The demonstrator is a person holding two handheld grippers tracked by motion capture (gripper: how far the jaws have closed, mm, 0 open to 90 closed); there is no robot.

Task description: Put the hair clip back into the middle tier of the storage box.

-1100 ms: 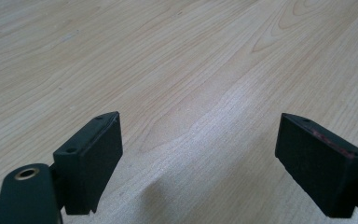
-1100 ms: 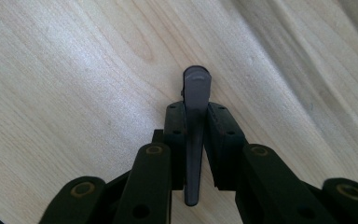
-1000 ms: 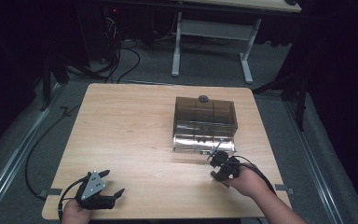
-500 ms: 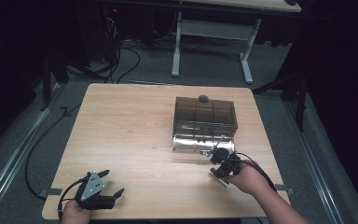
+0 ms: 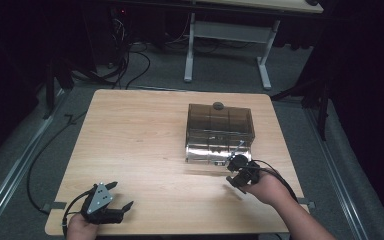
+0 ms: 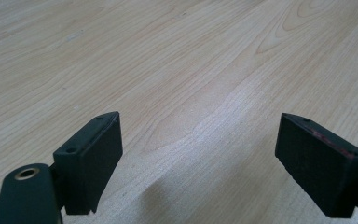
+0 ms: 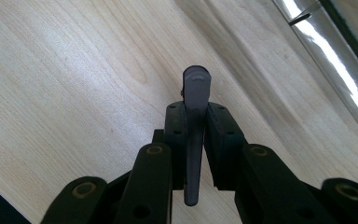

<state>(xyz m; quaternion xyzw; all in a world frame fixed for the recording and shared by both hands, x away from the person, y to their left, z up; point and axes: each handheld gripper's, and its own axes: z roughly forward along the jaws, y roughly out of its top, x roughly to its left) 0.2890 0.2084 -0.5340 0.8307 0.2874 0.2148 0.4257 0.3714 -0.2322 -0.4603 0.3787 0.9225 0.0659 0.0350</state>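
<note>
My right gripper (image 7: 196, 114) is shut on a thin dark grey disc (image 7: 196, 86), which I see edge-on between the pads. In the high view that gripper (image 5: 237, 169) holds the round disc (image 5: 238, 161) just in front of the near right corner of a smoky translucent box (image 5: 220, 131). A small dark round piece (image 5: 218, 105) lies on the box's far top edge. My left gripper (image 5: 121, 196) rests at the table's near left corner. Its jaws stand wide open over bare wood, with nothing between them (image 6: 200, 158).
The light wooden table (image 5: 140, 135) has bare room to the left of the box and in the middle. The box's shiny front wall (image 7: 326, 56) lies close to the right gripper. Cables and a desk frame stand on the floor beyond the far edge.
The right gripper has edged slightly toward the box's front with the disc still held. The left gripper has stayed in place.
</note>
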